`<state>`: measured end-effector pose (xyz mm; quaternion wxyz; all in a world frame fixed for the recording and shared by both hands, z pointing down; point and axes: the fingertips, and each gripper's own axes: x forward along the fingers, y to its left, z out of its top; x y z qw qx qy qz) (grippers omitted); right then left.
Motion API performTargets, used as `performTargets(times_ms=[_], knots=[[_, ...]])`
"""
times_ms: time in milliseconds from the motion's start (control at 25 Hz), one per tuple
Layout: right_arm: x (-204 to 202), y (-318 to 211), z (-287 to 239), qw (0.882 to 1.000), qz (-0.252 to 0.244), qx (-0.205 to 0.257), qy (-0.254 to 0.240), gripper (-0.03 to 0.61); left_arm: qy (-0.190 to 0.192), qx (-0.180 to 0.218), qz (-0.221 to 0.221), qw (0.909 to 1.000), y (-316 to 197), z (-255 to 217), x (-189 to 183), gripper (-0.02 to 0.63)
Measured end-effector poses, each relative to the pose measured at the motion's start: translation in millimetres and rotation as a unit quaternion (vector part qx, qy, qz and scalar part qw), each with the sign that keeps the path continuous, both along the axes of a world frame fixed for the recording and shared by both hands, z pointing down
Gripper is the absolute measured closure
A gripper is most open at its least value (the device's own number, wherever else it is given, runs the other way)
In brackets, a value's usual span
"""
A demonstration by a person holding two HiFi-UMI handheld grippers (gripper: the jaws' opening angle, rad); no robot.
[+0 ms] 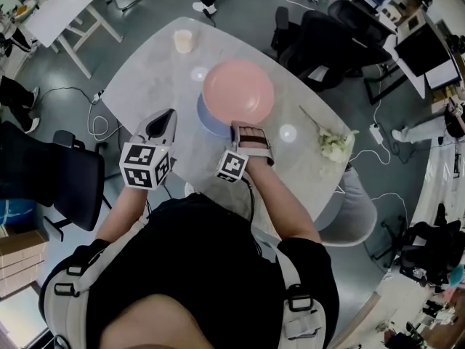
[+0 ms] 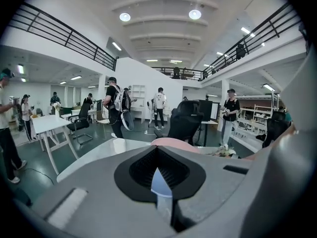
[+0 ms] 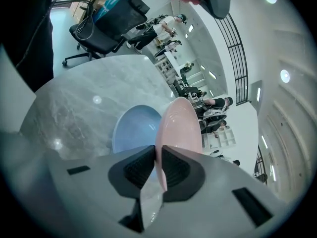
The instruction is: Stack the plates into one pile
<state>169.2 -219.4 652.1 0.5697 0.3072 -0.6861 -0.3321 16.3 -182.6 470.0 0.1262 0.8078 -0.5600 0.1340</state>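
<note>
table [image 1: 145,93]; right gripper [image 3: 156,155] fingers [image 3: 176,167] pinch pink plate [image 3: 181,125] (rim)

**Bright, even hall light; strong fisheye warp**

Round ceiling lamps [image 2: 125,17] lit the scene brightly and threw small glare spots on the table [image 1: 145,86]. Shadows were soft. Every view bent hard toward dark corners. The pink plate [image 3: 181,128], close to the lens, seemed slightly soft.
</note>
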Motion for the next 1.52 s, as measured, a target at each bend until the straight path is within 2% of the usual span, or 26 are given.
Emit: performTargets(times_ms=[480,640,760,840,920,1000,1120,1200,1280,1360,1440,1520], knots=[[-25.8,25.7,78.0,0.995,-0.006,-0.098,0.019,0.532,-0.001,-0.009,-0.022,0.9997,9.7,4.1,-15.8,0.611],[-28.0,23.7,91.2,0.994,0.004,-0.107,0.022,0.529,-0.004,-0.006,-0.024,0.9997,10.2,0.3,-18.1,0.611],[-36.6,26.2,92.6,0.991,0.013,-0.135,-0.019,0.529,-0.007,-0.007,-0.022,0.9997,10.7,-0.4,-17.9,0.610],[-44.3,32.4,90.2,0.981,0.019,-0.178,-0.071,0.512,-0.009,-0.006,-0.019,0.9998,10.6,-1.3,-15.5,0.610],[-49.9,35.5,79.6,0.968,0.034,-0.212,-0.129,0.462,-0.010,-0.005,-0.015,0.9998,9.1,-2.4,-12.4,0.611],[-51.0,30.8,56.8,0.956,0.056,-0.214,-0.195,0.460,-0.010,-0.002,-0.011,0.9999,6.6,-4.7,-8.5,0.610],[-44.1,15.1,7.0,0.934,0.091,-0.176,-0.298,0.460,-0.007,0.003,-0.002,1.0000,2.2,-7.8,-2.3,0.610],[-36.4,5.7,-32.9,0.914,0.102,-0.145,-0.366,0.462,-0.005,0.006,0.004,1.0000,-1.2,-9.1,2.8,0.610],[-23.1,-1.4,-81.6,0.884,0.107,-0.102,-0.444,0.462,-0.002,0.009,0.015,0.9999,-5.1,-10.8,11.1,0.611],[0.2,-4.9,-134.1,0.847,0.115,-0.052,-0.517,0.462,0.001,0.013,0.028,0.9995,-8.6,-13.4,23.1,0.611],[28.3,-4.8,-180.8,0.813,0.124,0.002,-0.569,0.463,0.003,0.016,0.043,0.9990,-12.0,-15.7,35.1,0.610],[55.6,0.0,-218.5,0.788,0.130,0.055,-0.600,0.473,0.004,0.020,0.056,0.9982,-15.4,-17.9,45.6,0.610]])
